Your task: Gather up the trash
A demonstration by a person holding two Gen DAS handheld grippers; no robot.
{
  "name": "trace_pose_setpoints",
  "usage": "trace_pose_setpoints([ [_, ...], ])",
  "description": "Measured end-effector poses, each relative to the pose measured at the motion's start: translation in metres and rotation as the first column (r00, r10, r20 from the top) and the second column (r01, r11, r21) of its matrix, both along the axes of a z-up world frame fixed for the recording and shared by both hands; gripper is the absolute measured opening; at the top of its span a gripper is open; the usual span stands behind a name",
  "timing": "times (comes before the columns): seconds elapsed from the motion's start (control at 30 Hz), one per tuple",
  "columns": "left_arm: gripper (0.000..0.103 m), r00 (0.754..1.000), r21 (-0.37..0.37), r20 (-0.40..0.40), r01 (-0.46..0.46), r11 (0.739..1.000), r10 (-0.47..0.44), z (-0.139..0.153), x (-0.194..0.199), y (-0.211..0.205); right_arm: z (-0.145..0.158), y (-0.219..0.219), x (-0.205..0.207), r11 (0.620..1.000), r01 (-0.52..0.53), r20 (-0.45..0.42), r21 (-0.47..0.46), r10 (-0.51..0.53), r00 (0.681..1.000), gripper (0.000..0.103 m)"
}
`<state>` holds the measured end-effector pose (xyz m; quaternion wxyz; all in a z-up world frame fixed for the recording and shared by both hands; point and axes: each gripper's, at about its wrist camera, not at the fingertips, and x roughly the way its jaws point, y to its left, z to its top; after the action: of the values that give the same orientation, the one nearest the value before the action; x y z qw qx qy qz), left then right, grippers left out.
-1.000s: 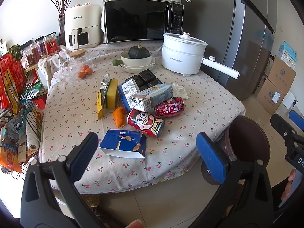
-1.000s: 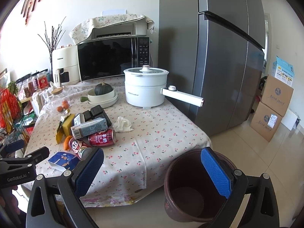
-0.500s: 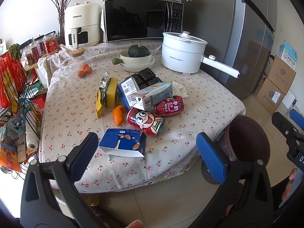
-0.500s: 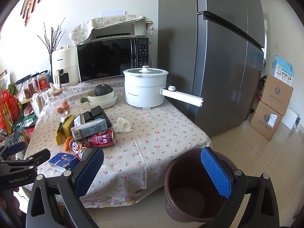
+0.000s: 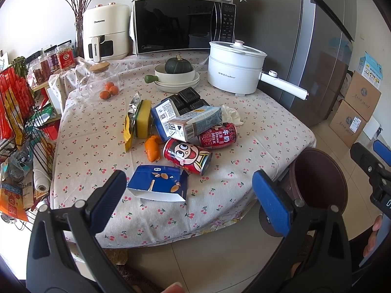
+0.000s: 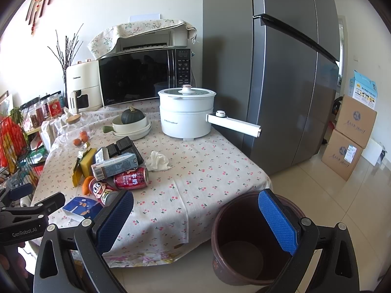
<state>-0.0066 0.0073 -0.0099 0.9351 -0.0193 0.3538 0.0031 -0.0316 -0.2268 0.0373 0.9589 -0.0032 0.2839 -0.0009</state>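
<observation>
Trash lies in a heap on the cherry-print tablecloth (image 5: 97, 131): a blue snack box (image 5: 158, 183), a red cartoon can (image 5: 187, 156), a red milk can (image 5: 217, 135), a grey-blue carton (image 5: 194, 123), orange peel (image 5: 151, 146), a yellow wrapper (image 5: 128, 127) and a crumpled tissue (image 5: 231, 114). A brown bin (image 6: 249, 241) stands on the floor at the table's front right corner. My left gripper (image 5: 189, 199) is open and empty, just short of the blue box. My right gripper (image 6: 195, 219) is open and empty, above the bin's rim.
A white electric pot (image 5: 234, 69) with a long handle, a bowl with a green squash (image 5: 177, 69), a glass jar (image 5: 100, 80), a microwave (image 5: 183, 24) and an air fryer (image 5: 105, 31) stand at the back. A grey fridge (image 6: 281, 73) and cardboard boxes (image 6: 352, 136) are at right.
My left gripper has crept slightly forward toward the table. The right gripper has barely moved. Both stay open.
</observation>
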Motion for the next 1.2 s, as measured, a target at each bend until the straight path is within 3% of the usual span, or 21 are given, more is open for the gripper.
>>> trace_pose_setpoints([
  [0.83, 0.102, 1.0, 0.005, -0.014, 0.002, 1.0, -0.002, 0.002, 0.001, -0.002, -0.001, -0.002, 0.0, 1.0, 0.003, -0.001, 0.007, -0.003, 1.0, 0.103],
  [1.0, 0.102, 0.999, -0.011, -0.046, 0.025, 1.0, -0.025, 0.003, 0.008, 0.003, 0.007, -0.004, 0.004, 0.999, -0.008, -0.008, 0.04, 0.008, 1.0, 0.103],
  [1.1, 0.102, 0.992, -0.06, -0.107, 0.055, 0.997, -0.061, 0.005, 0.021, 0.014, 0.013, -0.005, 0.015, 0.997, -0.055, -0.044, 0.048, 0.057, 0.997, 0.103],
  [1.2, 0.102, 0.984, -0.108, -0.149, 0.078, 0.991, -0.093, 0.007, 0.037, 0.027, 0.017, -0.007, 0.036, 0.991, -0.106, -0.134, 0.078, 0.116, 0.984, 0.103],
])
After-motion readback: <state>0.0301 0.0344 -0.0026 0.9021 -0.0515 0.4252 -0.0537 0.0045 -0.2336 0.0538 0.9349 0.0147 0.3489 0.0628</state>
